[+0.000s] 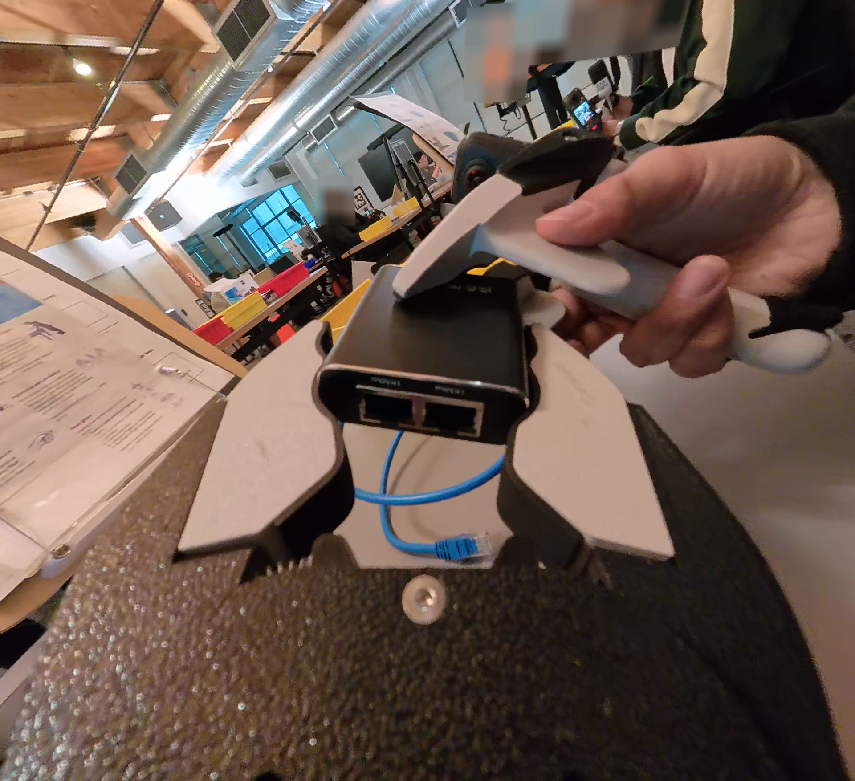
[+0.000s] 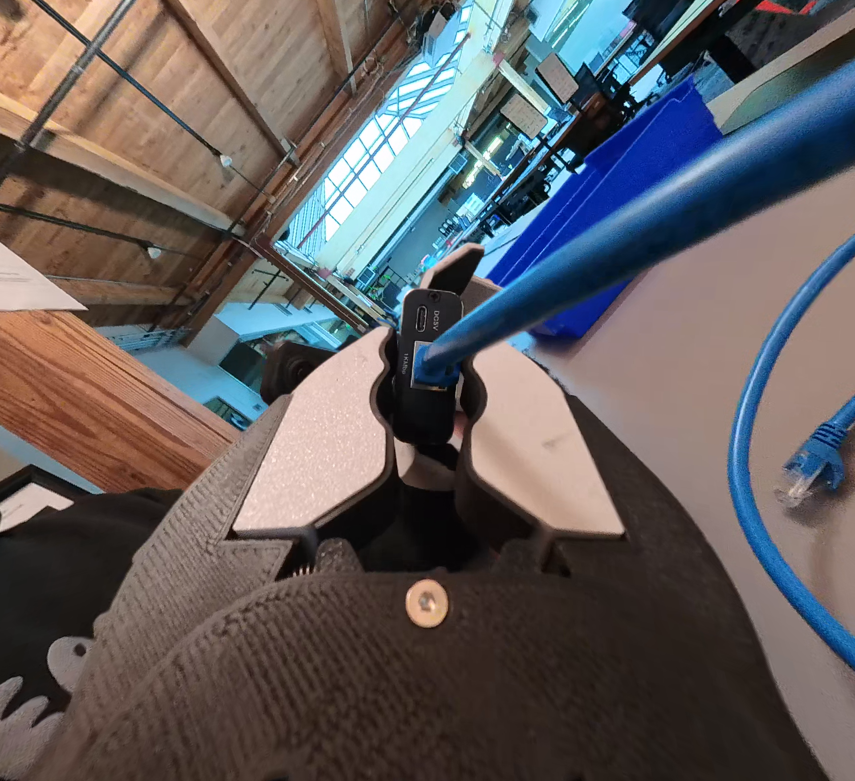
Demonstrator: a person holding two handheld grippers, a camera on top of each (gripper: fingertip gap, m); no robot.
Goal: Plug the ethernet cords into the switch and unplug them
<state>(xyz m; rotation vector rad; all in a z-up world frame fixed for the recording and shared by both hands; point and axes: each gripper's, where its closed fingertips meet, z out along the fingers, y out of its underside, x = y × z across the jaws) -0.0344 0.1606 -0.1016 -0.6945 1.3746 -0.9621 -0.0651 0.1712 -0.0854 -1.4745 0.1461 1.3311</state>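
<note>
The black switch (image 1: 430, 342) is held off the table, its two empty ports (image 1: 421, 412) facing the left wrist camera. My left gripper (image 1: 430, 333) is shut on its sides. My right gripper's grey finger (image 1: 444, 245) presses on the switch's far end, held by a hand (image 1: 703, 222). In the right wrist view my right gripper (image 2: 428, 370) is shut on the switch (image 2: 416, 416). A blue ethernet cord (image 2: 601, 250) is plugged into that end. A loose blue plug (image 2: 814, 462) lies on the table; a loose plug also shows in the left wrist view (image 1: 458, 546).
A clear stand with a printed sheet (image 1: 92, 388) is close on the left. A blue bin (image 2: 624, 203) stands at the table's far edge. A wooden post (image 2: 92, 388) is on the left. The pale table (image 1: 740, 435) lies below, with blue cord loops (image 1: 416, 499) on it.
</note>
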